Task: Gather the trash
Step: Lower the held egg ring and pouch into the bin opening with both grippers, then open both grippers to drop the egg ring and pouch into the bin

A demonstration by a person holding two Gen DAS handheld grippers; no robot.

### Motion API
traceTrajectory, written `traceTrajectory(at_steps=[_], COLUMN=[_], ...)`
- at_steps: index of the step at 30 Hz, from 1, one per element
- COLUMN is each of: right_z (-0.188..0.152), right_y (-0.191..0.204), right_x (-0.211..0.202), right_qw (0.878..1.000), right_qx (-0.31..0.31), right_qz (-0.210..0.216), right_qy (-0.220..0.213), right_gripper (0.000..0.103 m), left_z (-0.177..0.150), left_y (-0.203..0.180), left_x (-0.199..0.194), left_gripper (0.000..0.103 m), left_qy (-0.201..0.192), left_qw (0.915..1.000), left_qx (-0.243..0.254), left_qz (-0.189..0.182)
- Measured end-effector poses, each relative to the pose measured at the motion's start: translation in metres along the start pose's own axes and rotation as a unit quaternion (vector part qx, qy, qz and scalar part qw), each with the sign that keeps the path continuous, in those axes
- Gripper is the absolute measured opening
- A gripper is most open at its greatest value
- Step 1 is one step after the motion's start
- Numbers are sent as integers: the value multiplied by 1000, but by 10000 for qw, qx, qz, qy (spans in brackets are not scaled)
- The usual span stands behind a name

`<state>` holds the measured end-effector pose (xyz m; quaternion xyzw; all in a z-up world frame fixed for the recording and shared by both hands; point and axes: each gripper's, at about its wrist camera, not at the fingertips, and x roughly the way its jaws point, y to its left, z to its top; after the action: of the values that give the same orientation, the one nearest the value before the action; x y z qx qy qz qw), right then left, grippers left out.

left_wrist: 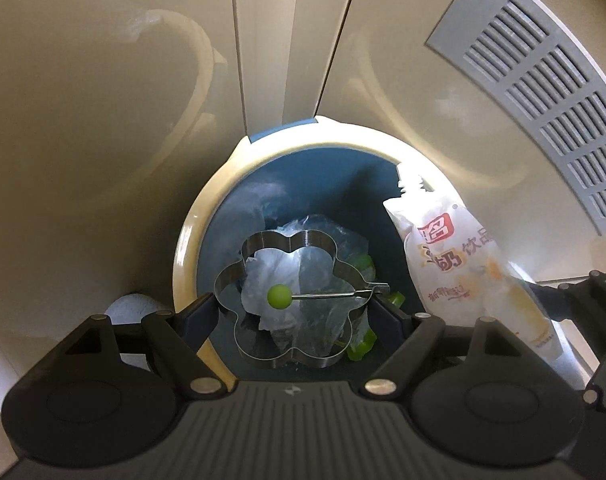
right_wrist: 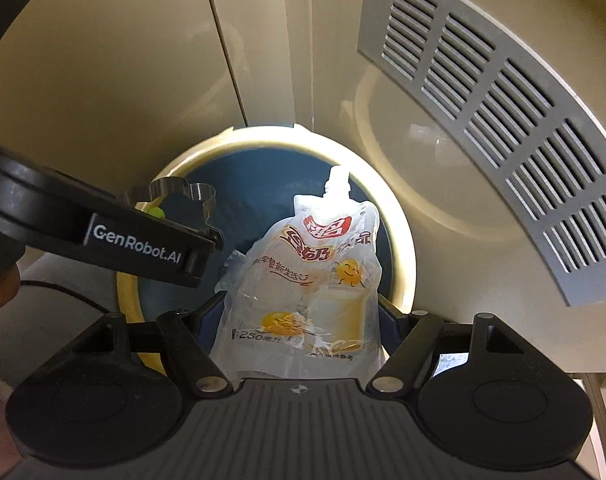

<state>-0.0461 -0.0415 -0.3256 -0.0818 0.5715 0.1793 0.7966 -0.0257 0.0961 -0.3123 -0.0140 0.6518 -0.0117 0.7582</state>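
While the left gripper (left_wrist: 295,312) points almost straight down, its jaws stand wide and clamp a flower-shaped metal egg ring (left_wrist: 291,300) by its opposite sides, the wire handle with its green ball lying across the middle. Directly below sits the blue bin (left_wrist: 207,208) with its cream rim, already holding crumpled clear plastic wrap (left_wrist: 303,264) and some green pieces. Just beside it, the right gripper (right_wrist: 303,312) has its jaws fairly wide too, pressed on the lower part of a nearly empty drink pouch (right_wrist: 307,280), whose spout hangs over the bin's opening. Behind the bin stand cream cabinet doors (left_wrist: 103,80) and a grey vent grille (right_wrist: 503,120). I judge the step in hand to be the drop: both items hang over the bin's mouth. Next, each pair of jaws needs to spread so ring and pouch fall inside the rim.
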Motion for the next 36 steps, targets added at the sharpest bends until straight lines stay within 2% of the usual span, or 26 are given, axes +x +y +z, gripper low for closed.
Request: traceTrajectory(at_steps=[18, 29, 32, 34, 36], right_z=[19, 19, 18, 17, 16], right_y=[0, 3, 2, 2, 3], right_x=[6, 11, 12, 11, 10], right_qw=[9992, 9991, 9991, 9991, 9992], right_qx=[118, 97, 159, 179, 165], right_qz=[-104, -154, -227, -322, -335], right_qy=[376, 375, 334, 229, 159], right_gripper=[77, 77, 80, 86, 89], left_z=[8, 9, 9, 11, 12], left_y=[-8, -11, -12, -11, -12], left_x=[35, 39, 42, 43, 46], left_gripper=[85, 85, 86, 87, 103], left_qy=[308, 360, 379, 434, 528], left_qw=[9991, 9987, 9987, 9987, 9983], left_qx=[197, 274, 268, 227, 227], left_qz=[195, 237, 220, 173, 71])
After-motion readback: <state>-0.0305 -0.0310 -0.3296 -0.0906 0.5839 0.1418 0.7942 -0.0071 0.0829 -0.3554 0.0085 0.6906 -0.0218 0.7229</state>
